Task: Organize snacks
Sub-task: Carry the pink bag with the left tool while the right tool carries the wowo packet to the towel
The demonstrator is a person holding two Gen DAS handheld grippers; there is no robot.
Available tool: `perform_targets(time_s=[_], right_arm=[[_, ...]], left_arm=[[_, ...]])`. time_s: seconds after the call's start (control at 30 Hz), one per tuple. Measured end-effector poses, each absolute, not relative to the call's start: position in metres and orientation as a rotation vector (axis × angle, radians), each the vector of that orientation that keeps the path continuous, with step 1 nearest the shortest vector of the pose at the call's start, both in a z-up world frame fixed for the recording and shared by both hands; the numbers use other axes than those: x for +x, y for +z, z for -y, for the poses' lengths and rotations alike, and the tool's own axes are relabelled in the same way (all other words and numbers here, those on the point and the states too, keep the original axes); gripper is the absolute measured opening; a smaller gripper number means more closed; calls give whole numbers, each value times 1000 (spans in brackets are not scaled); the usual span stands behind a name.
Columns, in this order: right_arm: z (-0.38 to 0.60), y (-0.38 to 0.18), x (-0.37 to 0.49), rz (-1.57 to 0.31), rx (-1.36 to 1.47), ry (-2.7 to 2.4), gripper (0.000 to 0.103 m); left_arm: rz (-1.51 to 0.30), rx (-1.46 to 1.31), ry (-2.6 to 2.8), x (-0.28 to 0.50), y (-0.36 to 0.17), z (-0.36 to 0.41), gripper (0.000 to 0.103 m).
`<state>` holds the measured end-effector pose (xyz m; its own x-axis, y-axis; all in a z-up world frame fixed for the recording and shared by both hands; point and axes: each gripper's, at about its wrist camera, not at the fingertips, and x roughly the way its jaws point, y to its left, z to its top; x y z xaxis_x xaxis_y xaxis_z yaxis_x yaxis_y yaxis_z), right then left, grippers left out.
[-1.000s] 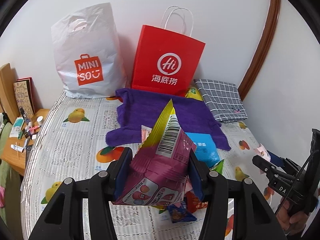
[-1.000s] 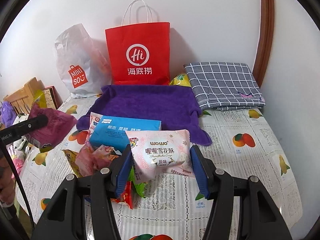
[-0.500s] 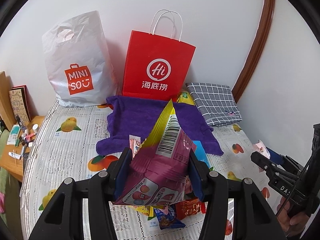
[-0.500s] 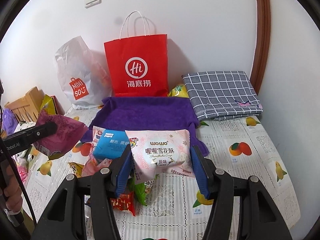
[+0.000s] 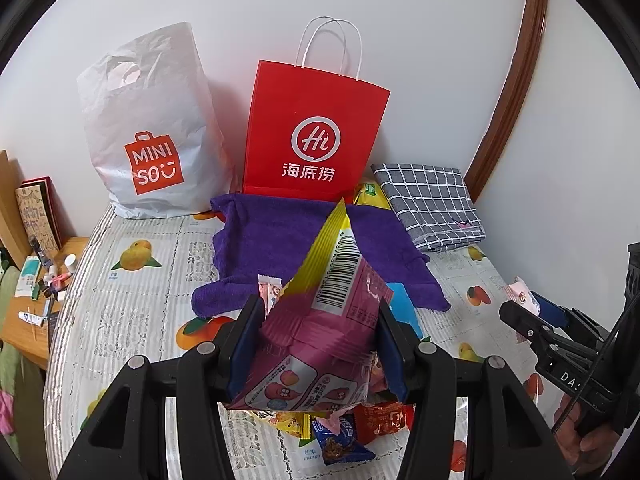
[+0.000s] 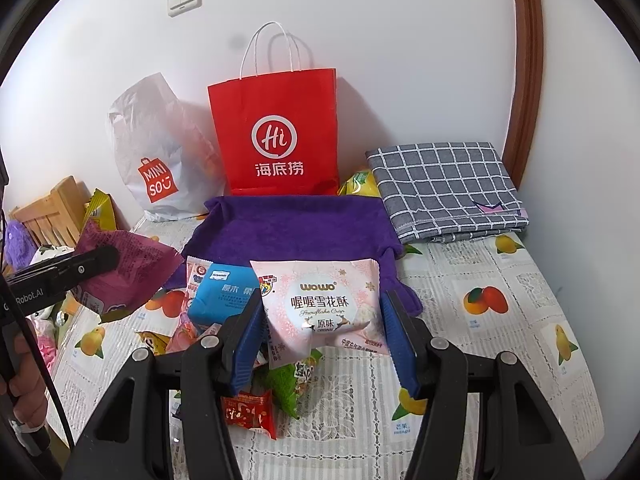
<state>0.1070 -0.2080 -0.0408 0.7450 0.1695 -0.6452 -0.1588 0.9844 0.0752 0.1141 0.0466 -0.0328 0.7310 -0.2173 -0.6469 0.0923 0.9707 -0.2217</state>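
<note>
While the left gripper (image 5: pixel 318 344) pinches a purple snack bag (image 5: pixel 320 328) above the near snack pile (image 5: pixel 340 428), the right gripper (image 6: pixel 322 336) clamps a pink snack packet (image 6: pixel 324 304); beyond lie a purple towel (image 6: pixel 292 228) and red paper bag (image 6: pixel 276 132).

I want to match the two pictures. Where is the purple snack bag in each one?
Left wrist view: the purple snack bag fills the bottom middle, clamped between the left gripper's fingers.
Right wrist view: the same bag is at the left edge, held above the bed.
Shared landmark: the red paper bag stands against the wall behind the purple towel.
</note>
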Motion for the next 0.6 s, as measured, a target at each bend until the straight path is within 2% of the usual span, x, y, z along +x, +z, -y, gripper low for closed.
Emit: perform_targets(time_s=[0.6], right_arm=[[204, -38, 147, -700, 22, 175, 56]], left_arm=[[-753, -148, -178, 154, -38, -43, 51]])
